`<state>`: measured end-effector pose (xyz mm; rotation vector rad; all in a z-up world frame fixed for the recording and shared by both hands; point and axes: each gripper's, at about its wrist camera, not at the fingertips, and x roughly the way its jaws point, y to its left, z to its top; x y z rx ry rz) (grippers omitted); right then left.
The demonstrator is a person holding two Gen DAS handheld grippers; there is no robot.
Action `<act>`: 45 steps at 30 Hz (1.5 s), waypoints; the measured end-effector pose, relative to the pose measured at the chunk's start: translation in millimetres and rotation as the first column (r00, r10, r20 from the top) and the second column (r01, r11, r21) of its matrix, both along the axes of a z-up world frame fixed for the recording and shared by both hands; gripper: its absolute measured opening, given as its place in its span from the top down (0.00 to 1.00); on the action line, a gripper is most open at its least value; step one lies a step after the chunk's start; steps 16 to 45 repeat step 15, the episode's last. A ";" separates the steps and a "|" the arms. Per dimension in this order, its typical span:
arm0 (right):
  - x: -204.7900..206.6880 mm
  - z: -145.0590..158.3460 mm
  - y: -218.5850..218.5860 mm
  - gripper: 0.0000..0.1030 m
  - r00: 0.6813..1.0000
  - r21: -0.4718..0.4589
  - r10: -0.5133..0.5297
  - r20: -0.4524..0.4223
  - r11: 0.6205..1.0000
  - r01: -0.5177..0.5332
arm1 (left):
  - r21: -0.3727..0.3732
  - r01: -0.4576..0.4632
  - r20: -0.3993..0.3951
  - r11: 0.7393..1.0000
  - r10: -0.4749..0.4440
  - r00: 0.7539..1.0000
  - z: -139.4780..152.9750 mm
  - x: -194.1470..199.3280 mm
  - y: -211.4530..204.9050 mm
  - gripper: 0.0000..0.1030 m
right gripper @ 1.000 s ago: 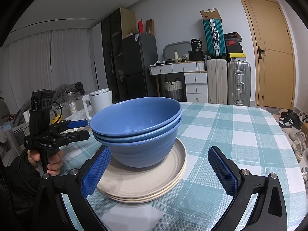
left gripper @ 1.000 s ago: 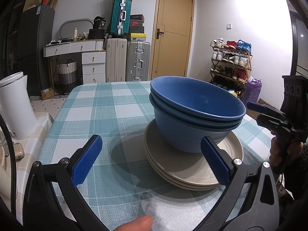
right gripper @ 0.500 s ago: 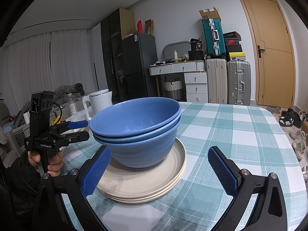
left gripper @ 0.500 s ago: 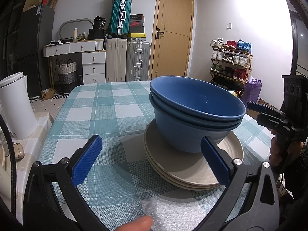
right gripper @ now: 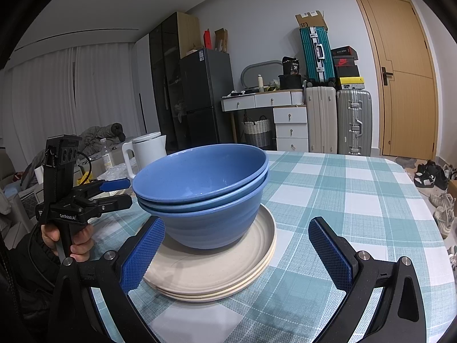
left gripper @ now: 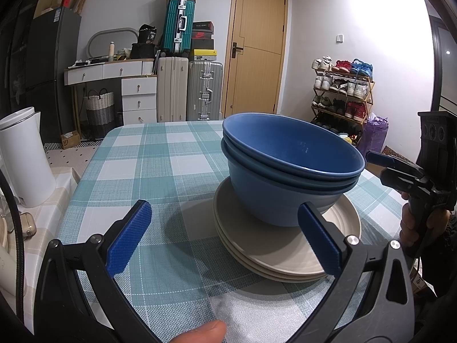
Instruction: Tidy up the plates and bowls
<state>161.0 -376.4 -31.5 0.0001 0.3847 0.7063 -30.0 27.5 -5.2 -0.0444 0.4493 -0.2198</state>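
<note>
With three blue bowls (left gripper: 288, 171) nested on the beige plates (left gripper: 285, 245) mid-tabletop (left gripper: 160, 157), both the left claw (left gripper: 225, 237) and right claw (right gripper: 235, 253) hang wide and empty, so stacking looks finished; next likely calls for withdrawal.

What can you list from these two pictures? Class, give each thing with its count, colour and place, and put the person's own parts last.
bowls: three, blue, nested, standing on the plates
plates: three, cream, stacked on the table
table: one, teal and white check cloth, under the stack
kettle: one, white, on the counter left of the table
suitcases: three, cream and silver on the floor, teal on top, by the far wall
door: one, wooden, closed, far wall
shoe rack: one, full of shoes, right of the door
fridge: one, dark, left of the drawers
left gripper: blue fingers, open, empty, near the stack
right gripper: blue fingers, open, empty, near the stack
</note>
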 end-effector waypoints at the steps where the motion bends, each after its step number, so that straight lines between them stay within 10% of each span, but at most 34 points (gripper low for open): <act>1: 0.0 -0.6 0.1 0.00 1.000 0.000 0.000 -0.001 1.000 0.000 | 0.000 0.000 0.001 1.000 0.000 1.000 0.1 -0.1 0.1 0.01; 45: 0.2 0.5 -0.1 0.00 1.000 0.001 0.000 -0.001 1.000 0.000 | 0.001 0.000 0.000 1.000 0.000 1.000 -0.7 -0.5 -0.7 0.01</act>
